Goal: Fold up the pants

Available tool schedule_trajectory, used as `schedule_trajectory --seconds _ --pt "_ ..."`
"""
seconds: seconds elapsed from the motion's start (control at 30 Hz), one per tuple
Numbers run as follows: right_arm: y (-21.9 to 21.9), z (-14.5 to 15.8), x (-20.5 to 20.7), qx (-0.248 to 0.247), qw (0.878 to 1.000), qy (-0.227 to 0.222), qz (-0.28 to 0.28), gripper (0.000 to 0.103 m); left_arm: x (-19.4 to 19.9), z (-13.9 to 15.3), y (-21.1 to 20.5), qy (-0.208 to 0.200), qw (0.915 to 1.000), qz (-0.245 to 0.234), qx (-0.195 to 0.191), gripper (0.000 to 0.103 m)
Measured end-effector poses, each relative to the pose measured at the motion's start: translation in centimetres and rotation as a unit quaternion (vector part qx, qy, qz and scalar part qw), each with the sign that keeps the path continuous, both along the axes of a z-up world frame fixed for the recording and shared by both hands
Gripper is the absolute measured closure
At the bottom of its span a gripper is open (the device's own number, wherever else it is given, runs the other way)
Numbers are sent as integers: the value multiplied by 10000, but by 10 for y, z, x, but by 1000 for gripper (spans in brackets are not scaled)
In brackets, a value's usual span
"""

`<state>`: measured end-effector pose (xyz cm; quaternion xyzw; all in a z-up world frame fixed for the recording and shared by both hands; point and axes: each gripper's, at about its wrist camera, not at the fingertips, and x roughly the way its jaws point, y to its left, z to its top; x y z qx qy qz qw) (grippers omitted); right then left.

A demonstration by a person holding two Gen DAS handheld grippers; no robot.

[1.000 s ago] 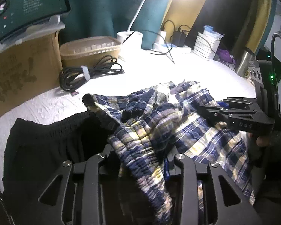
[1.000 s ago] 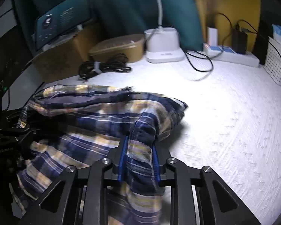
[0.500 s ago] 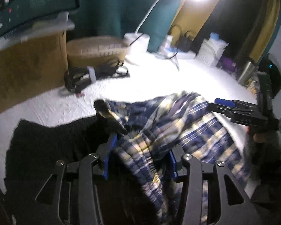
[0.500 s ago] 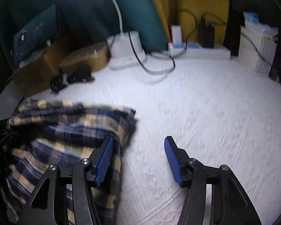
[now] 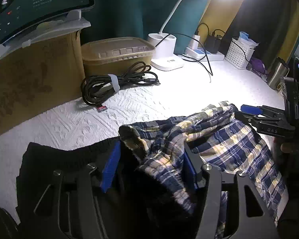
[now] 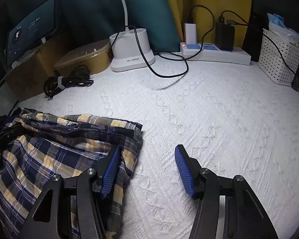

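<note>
Blue-and-yellow plaid pants [image 5: 219, 143] lie bunched on the white textured cover [image 6: 209, 119]. My left gripper [image 5: 149, 169] straddles their gathered waistband. Its jaws are opening, and the cloth sits loose between the blue pads. A black garment [image 5: 59, 159] lies under and to the left of that gripper. My right gripper [image 6: 147, 169] is open over bare cover at the right edge of the plaid pants [image 6: 59, 145]. Its left finger [image 6: 111, 169] lies against the cloth, and nothing is between the pads. In the left wrist view the right gripper [image 5: 249, 113] hovers at the far corner of the pants.
Along the back stand a cardboard box [image 5: 33, 75] carrying a tablet [image 5: 39, 2], a tan lidded container [image 5: 117, 53], a coiled black cable [image 5: 113, 83], a white lamp base [image 6: 131, 53], a power strip [image 6: 215, 53] and a white basket [image 6: 277, 59]. A loose cord loops onto the cover.
Both grippers have let go of the plaid pants. The right jaws spread and slid right off the cloth, the left jaws widened around the waistband, and the pants have settled lower.
</note>
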<state>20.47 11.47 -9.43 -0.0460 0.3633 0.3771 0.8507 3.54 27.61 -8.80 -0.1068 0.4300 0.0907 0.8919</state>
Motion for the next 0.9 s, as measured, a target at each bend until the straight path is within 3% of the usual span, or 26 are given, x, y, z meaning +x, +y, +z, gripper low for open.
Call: schedule_trajectory --seconds 0.23,0.47,0.9 --pt "-8 2 -6 -93 9997 -66 -217 46 -8 9 -3 -69 10000 24 -28 42" --pt "-23 11 -17 -63 9991 -91 -406 46 -36 32 -21 -633 9978 -41 -168 41" --pt "-28 1 -44 -203 9995 -77 -216 44 -46 0 -15 -212 9994 259 -90 38"
